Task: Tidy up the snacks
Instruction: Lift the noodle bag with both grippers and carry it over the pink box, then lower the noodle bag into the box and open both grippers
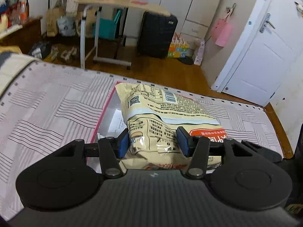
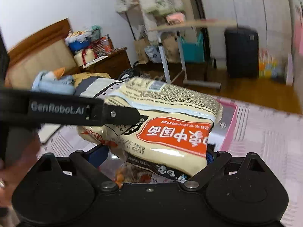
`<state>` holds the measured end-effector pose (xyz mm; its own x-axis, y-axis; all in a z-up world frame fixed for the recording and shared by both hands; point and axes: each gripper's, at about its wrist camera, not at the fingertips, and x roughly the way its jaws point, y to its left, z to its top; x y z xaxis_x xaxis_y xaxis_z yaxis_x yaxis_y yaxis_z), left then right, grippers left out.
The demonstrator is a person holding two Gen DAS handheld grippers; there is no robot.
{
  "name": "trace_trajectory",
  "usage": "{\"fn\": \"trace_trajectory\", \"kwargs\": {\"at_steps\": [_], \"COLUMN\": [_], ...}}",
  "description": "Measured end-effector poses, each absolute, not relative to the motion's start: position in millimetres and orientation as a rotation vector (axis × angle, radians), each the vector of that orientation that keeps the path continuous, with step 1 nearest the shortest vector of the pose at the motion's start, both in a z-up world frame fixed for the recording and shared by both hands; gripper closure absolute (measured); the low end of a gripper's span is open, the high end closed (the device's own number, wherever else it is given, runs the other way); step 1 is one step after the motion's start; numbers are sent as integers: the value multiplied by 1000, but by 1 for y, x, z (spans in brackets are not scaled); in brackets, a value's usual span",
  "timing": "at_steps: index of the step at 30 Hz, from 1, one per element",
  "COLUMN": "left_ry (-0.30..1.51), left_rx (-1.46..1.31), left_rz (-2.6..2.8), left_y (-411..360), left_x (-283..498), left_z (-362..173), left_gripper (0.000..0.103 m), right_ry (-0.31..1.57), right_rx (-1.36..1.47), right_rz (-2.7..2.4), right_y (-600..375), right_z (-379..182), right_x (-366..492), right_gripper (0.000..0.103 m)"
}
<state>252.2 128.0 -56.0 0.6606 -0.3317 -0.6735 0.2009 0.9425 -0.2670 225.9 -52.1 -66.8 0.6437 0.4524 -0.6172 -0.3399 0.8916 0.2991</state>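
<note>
A large beige noodle pack [image 1: 166, 111] with a red label hangs tilted over a clear box with a pink rim [image 1: 106, 113] on the bed. My left gripper [image 1: 153, 143] is shut on the pack's near end, its blue pads [image 1: 122, 143] pressing both sides. In the right wrist view the same noodle pack [image 2: 166, 117] fills the space between the fingers of my right gripper [image 2: 153, 156], whose blue pads [image 2: 98, 155] sit against its lower corners. The left gripper's finger [image 2: 121, 116] reaches in from the left onto the pack. Other snack packets [image 2: 132, 176] lie below it in the pink-rimmed box [image 2: 232, 124].
The bed cover [image 1: 47, 104] is pale with striped patches. Beyond the bed's edge stand a rolling desk [image 1: 121, 5], a black suitcase [image 1: 157, 34] and a white door [image 1: 265, 60]. A blue plush toy [image 2: 55, 83] lies near the headboard. A hand [image 2: 5, 172] shows at lower left.
</note>
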Motion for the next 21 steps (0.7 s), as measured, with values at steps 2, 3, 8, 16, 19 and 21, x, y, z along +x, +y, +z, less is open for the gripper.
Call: {"fn": "trace_trajectory", "kwargs": {"at_steps": [2,3,8,16,19,21], "left_ry": [828,841,890,807,817,801], "left_rx": [-216,-223,-274,-123,-149,-131], "left_rz": [-307,-313,-331,-246,-286,-286], "left_y": [132,132,136,122,118,116], "left_x": [272,278,304,296,290,281], "left_z": [-67,-72,-92,-97,-93,-87], "left_gripper": [53,53,53,45,45,45], "right_ry": [749,757,782,727,717,705], "right_rx": [129,117,79,-90,-106,-100], "right_rz": [436,432,421,396,407,403], "right_y": [-48,-47,-44,-30,-31,-36], "right_z": [-74,-77,-85,-89,-87,-83], "right_x": [234,237,255,248,237,226], "right_gripper": [5,5,5,6,6,6]}}
